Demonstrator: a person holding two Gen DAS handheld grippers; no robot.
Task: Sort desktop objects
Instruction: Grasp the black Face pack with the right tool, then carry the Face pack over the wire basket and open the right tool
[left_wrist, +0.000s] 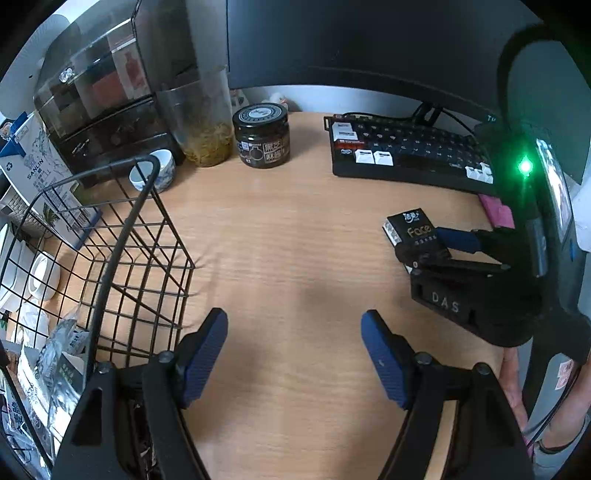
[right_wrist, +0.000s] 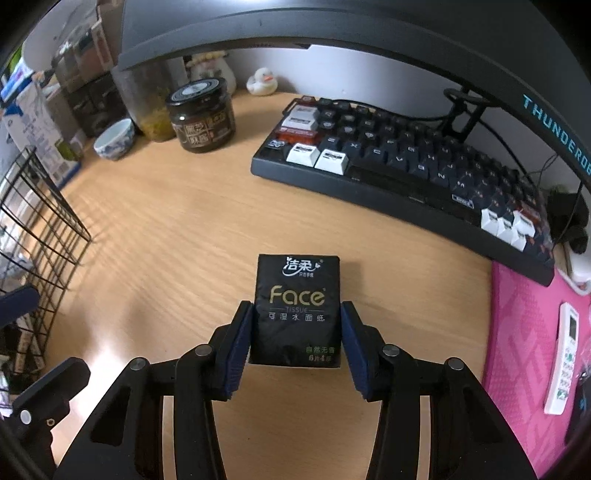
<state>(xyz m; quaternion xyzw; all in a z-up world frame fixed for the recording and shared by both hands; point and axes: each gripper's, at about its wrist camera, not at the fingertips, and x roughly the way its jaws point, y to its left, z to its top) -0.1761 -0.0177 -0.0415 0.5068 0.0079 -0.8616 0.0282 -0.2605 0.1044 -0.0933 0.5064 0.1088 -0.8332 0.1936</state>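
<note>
Right gripper (right_wrist: 296, 334) — blue pads pinching a black "Face" tissue pack (right_wrist: 296, 310) by its two long sides, label up, the pack just above the wooden desk (right_wrist: 184, 229). The left wrist view shows the same grip from the side (left_wrist: 424, 251), the pack (left_wrist: 413, 230) projecting forward past the fingers.

Left gripper (left_wrist: 293, 354) — jaws spread wide, nothing between them, hovering over bare desktop (left_wrist: 288, 229) just beside the wire basket (left_wrist: 110, 229).

Wire basket: black mesh with a hoop handle, at the desk's left. Only the left wrist view looks down its side, where silvery packets (left_wrist: 59, 354) lie at its foot; whether they are inside or beside it I cannot tell. The right wrist view shows only one mesh wall (right_wrist: 40, 221).

Dark jar (right_wrist: 201, 114) with a black lid, at the back of the desk, beside a clear container (right_wrist: 147, 99) of yellowish contents. Small blue-and-white cup (right_wrist: 113, 139) left of the jar.

Keyboard (right_wrist: 406, 166), dark with a few white keys, under a monitor (right_wrist: 369, 37).

Right wrist view only: a white rubber duck (right_wrist: 261, 82) behind the keyboard, a pink mat (right_wrist: 524, 332) at far right, a white remote control (right_wrist: 561, 358) lying on it. The left wrist view shows just a corner of the mat (left_wrist: 496, 210).

Left wrist view only: a dark drawer cabinet (left_wrist: 99, 99) and a blue-and-white carton (left_wrist: 33, 166) behind the basket.
</note>
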